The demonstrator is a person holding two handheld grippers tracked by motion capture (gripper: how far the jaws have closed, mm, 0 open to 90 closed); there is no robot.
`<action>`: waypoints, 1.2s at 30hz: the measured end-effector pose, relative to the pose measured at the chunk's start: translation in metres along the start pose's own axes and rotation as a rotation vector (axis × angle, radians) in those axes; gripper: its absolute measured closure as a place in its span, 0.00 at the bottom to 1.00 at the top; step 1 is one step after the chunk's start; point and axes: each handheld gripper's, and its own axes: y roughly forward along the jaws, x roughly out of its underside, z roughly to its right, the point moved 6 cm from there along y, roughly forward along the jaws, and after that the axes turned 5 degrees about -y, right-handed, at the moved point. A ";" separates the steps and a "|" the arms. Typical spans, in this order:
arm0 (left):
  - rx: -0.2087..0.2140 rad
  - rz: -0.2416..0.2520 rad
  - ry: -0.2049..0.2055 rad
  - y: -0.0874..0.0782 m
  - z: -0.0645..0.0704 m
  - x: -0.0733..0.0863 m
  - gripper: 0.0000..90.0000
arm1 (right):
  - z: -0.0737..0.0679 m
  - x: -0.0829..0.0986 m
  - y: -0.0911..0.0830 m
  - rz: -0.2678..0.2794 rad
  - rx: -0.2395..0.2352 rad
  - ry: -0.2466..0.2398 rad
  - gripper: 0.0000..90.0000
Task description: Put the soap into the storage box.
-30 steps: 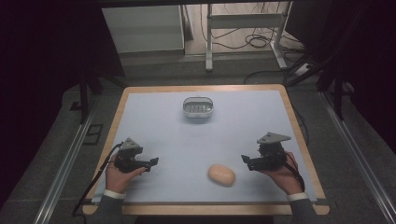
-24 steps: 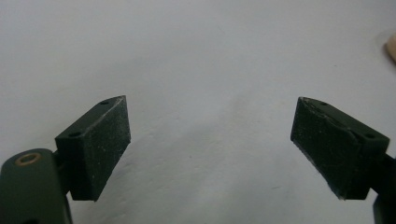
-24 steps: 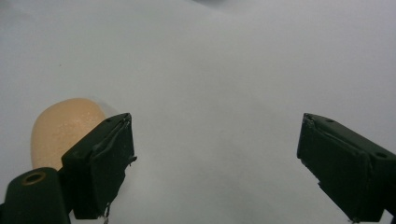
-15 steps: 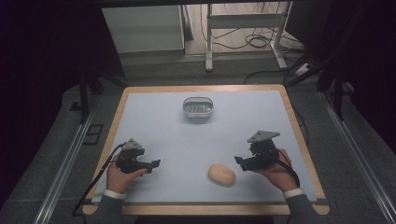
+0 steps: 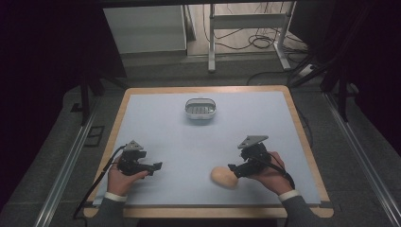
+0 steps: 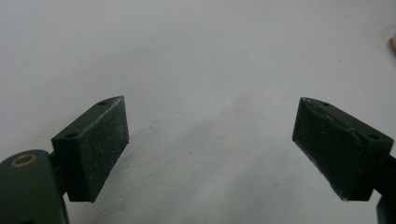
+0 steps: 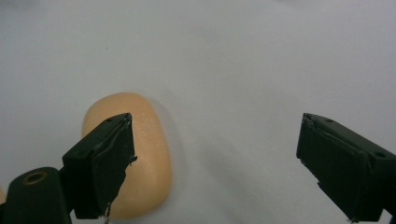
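A tan oval lump (image 5: 224,177) lies on the light blue mat (image 5: 189,142) near the front, right of centre. My right gripper (image 5: 234,169) is open just to its right, jaws pointing left at it. In the right gripper view the lump (image 7: 152,149) sits partly behind the left jaw, off to one side of the gap, and the gripper (image 7: 215,126) holds nothing. My left gripper (image 5: 155,167) rests open at the front left, held in a hand. Bare mat lies between its jaws in the left gripper view (image 6: 210,105).
A small white slotted dish (image 5: 200,108) stands at the back middle of the mat. The table has a wooden rim (image 5: 305,142). Beyond it are a dark floor, table legs and cables. A rail runs along each side.
My right gripper has moved left and slightly forward, closing in on the tan lump. The left gripper has stayed almost where it was.
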 end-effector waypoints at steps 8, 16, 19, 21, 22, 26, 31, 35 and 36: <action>-0.005 -0.013 -0.001 0.001 0.000 0.001 0.12 | -0.015 -0.003 0.008 -0.025 -0.032 -0.041 0.13; 0.000 -0.024 -0.005 0.003 0.000 0.002 0.11 | -0.029 -0.003 0.014 -0.058 -0.069 -0.071 0.14; 0.006 -0.031 -0.007 0.004 0.002 0.003 0.11 | -0.036 -0.002 0.019 -0.089 -0.080 -0.101 0.15; 0.008 -0.037 -0.008 0.005 0.002 0.003 0.11 | -0.039 -0.001 0.022 -0.107 -0.086 -0.112 0.16; 0.010 -0.037 -0.008 0.004 0.002 0.003 0.11 | -0.041 -0.001 0.023 -0.116 -0.088 -0.117 0.16; 0.012 -0.033 -0.008 0.002 0.003 0.003 0.11 | -0.045 0.001 0.029 -0.148 -0.093 -0.134 0.16; 0.008 -0.038 -0.004 0.003 0.002 0.004 0.11 | -0.051 0.003 0.037 -0.189 -0.098 -0.164 0.17; 0.006 -0.039 -0.012 0.003 0.001 0.004 0.11 | -0.053 0.005 0.043 -0.211 -0.108 -0.171 0.20; 0.005 -0.041 -0.012 0.003 0.000 0.004 0.11 | -0.053 0.005 0.044 -0.210 -0.111 -0.182 0.21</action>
